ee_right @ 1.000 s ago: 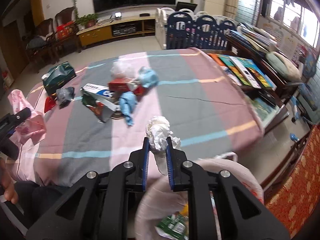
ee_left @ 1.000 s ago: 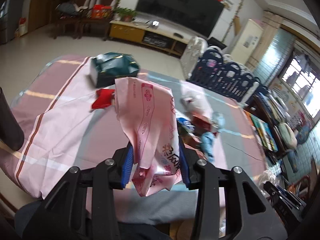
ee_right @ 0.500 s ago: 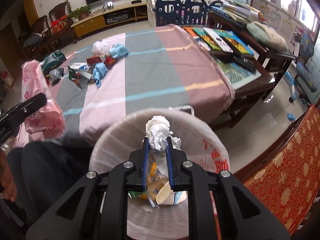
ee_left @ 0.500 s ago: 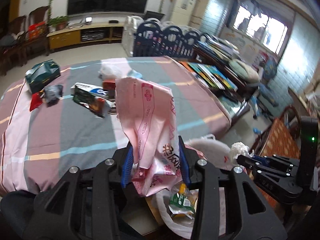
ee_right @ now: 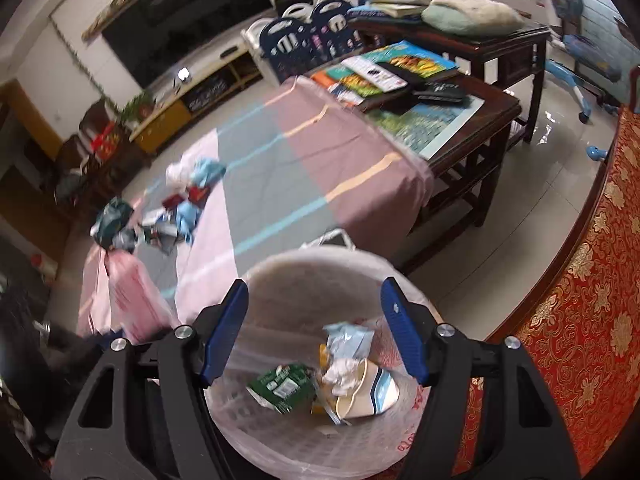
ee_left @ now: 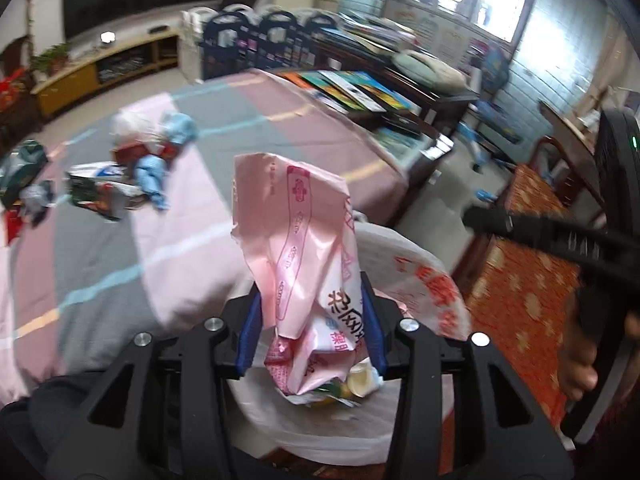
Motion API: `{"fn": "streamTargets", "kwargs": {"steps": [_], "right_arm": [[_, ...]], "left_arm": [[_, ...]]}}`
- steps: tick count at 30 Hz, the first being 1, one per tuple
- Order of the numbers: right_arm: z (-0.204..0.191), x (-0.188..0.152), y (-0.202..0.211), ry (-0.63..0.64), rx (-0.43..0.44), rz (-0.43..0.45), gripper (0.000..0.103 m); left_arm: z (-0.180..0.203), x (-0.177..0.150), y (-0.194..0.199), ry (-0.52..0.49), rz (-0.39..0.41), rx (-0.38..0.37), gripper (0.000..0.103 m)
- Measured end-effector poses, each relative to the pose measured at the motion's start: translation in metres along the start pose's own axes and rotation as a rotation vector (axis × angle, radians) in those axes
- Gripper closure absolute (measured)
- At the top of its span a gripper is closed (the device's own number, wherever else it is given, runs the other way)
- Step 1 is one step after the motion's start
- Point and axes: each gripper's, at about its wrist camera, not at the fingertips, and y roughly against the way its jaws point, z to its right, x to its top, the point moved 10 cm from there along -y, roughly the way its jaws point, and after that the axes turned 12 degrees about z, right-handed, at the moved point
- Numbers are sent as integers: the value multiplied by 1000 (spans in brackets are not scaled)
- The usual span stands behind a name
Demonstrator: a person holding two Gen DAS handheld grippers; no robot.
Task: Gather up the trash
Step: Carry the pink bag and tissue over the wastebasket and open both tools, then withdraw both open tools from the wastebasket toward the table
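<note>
Tongs in the right hand [ee_right: 314, 330] hung over the bin [ee_right: 280, 268] with their blue pads [ee_right: 224, 332] spread wide and nothing between them; the jaws had just been opening. Straight below them, inside the white liner, lay a crumpled white tissue [ee_right: 340, 372] among a green packet [ee_right: 280, 386], a paper cup [ee_right: 366, 394] and a pale blue wrapper [ee_right: 350, 338].

The left tongs [ee_left: 310, 326] stood above the near rim of the same bin [ee_left: 416, 280], with a pink plastic bag [ee_left: 292, 240] upright between their pads. Those jaws had also just been opening a little, yet the bag still filled the gap and touched both blue pads, so it remained held. Its lower end hung just over the rubbish in the liner.

Beyond the bin stood the table [ee_right: 280, 160] under a striped cloth of pink, grey and mauve. More trash lay well apart from the bin at its far end: a blue crumpled piece [ee_left: 150, 176], a white wad [ee_left: 128, 124], a red box [ee_left: 128, 152], a printed carton [ee_left: 96, 192] and a dark green bag [ee_right: 114, 216]. In the left wrist view, the person's right hand [ee_left: 584, 360] showed at the frame's right edge, wrapped around the other tool's black handle. Motion blur softened much of both views.
</note>
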Motion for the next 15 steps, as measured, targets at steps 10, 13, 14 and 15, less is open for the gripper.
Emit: {"fn": "streamTargets", "kwargs": {"steps": [10, 13, 14, 15], "right_arm": [[-22, 17, 7, 46, 11, 81, 31], [-42, 17, 6, 66, 29, 78, 31], [-49, 18, 7, 75, 33, 85, 30], [-57, 21, 8, 87, 38, 96, 30]], "left_arm": [[-9, 1, 9, -115, 64, 155, 11], [-38, 12, 22, -24, 100, 201, 10], [-46, 14, 27, -3, 111, 215, 10], [-55, 16, 32, 15, 123, 232, 10]]}}
